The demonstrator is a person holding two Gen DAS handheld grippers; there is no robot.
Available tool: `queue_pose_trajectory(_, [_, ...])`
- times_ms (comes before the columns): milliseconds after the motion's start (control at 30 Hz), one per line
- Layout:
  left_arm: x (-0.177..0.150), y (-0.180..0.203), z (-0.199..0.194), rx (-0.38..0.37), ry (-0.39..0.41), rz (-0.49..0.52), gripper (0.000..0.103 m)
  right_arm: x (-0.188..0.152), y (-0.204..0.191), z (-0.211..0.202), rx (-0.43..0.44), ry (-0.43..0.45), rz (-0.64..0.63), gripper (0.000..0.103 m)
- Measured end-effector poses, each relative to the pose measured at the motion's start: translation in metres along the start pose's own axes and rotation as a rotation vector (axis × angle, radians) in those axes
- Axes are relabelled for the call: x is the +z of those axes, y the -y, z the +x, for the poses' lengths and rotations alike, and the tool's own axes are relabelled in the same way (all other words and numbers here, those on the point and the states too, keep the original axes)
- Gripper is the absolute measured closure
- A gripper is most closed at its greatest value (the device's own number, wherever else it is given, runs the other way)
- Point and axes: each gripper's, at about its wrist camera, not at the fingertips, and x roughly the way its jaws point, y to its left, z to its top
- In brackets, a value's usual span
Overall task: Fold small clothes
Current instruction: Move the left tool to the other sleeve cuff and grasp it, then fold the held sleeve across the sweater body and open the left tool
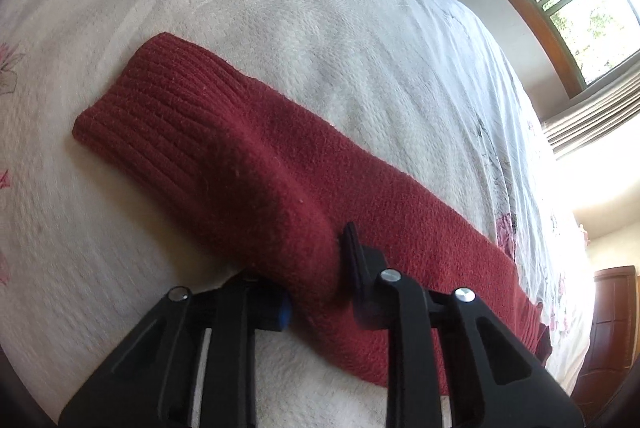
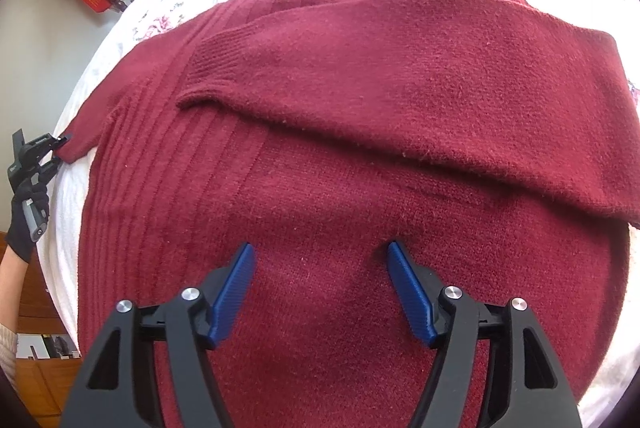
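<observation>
Black hand-held gripper point(image 2: 322, 292), blue pads point(image 2: 234, 294), black glove point(image 2: 24, 224)

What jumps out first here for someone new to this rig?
The dark red knit sweater fills the right wrist view, spread on the white textured bedspread with one sleeve folded across its chest. At its far left the left gripper, in a black-gloved hand, is closed on the other, outstretched sleeve. The right gripper hovers open over the hem.

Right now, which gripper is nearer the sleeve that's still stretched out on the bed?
Left. The left gripper has its jaws closed on that sleeve, near the cuff end. The right gripper hovers open over the sweater's lower body, well away from it.
</observation>
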Motion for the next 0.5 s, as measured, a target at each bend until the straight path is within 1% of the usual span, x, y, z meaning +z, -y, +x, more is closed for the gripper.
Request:
queue_pose_trajectory(67, [-0.001,0.011,-0.006,0.001,0.026,0.021,0.093,-0.001,0.001,-0.001,0.001,0.002,0.002,0.034])
queue_pose_trajectory(167, [-0.005,0.036,-0.018,-0.029,0.049,0.078,0.095,-0.004,0.002,-0.006,0.006,0.008,0.005,0.034])
queue_pose_trajectory(267, [-0.016,0.070,-0.028,-0.074,0.058,0.156,0.095,-0.008,0.002,-0.012,0.009,0.018,0.002,0.035])
queue_pose_trajectory(400, [-0.042,0.121,-0.034,-0.142,0.035,0.253,0.095,-0.015,0.007,-0.020,0.007,0.029,0.006,0.035])
queue_pose_trajectory(500, [-0.066,0.159,-0.031,-0.203,0.005,0.314,0.095,-0.020,0.013,-0.027,0.004,0.034,0.014,0.035])
